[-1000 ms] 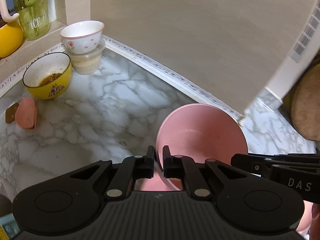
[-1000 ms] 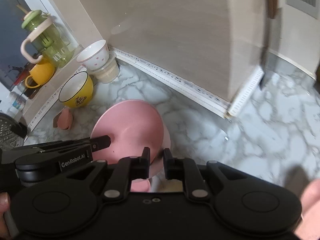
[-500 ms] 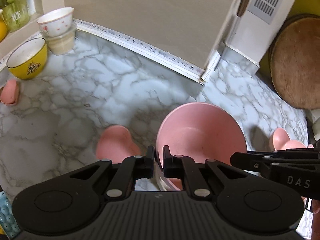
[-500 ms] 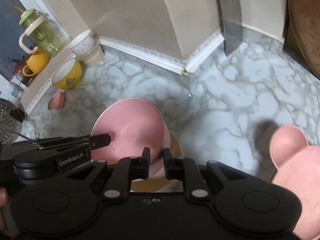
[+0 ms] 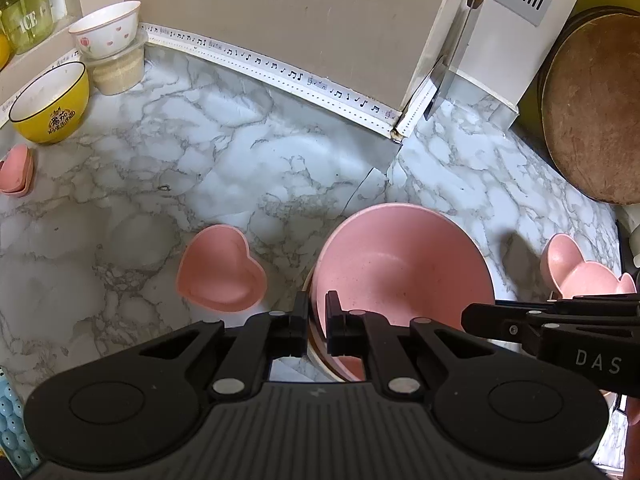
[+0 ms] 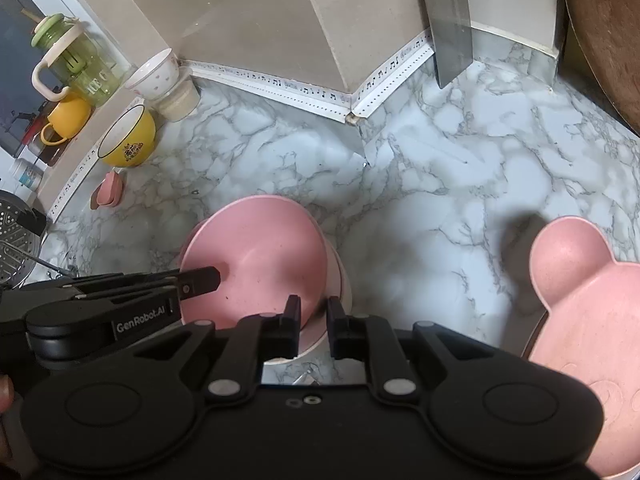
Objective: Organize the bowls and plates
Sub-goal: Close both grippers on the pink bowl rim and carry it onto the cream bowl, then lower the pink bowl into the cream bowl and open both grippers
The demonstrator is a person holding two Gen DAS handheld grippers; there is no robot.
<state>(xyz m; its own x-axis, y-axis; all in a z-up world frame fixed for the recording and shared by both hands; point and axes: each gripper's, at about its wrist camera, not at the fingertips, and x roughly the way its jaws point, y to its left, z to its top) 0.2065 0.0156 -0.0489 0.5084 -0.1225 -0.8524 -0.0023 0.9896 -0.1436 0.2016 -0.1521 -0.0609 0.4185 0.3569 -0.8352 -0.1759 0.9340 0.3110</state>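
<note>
Facing mouth-up, the pink bowl (image 5: 400, 264) is being gripped at opposite sides of its rim by both grippers: the left gripper (image 5: 317, 312) has its jaws clenched on one edge, the right gripper (image 6: 313, 316) on the other. It is being nested in a cream bowl (image 6: 320, 344) on the tabletop (image 5: 200, 168), between a heart dish (image 5: 220, 268) and a bear plate (image 6: 580, 320).

Both grippers pitch steeply downward, side by side. The left gripper (image 5: 317, 312) is clamped on the near rim of a pink bowl (image 5: 404, 264), jaws almost touching. The right gripper (image 6: 313, 318) pinches the opposite rim, jaws narrowly parted. A fingertip edges in at lower left.
</note>
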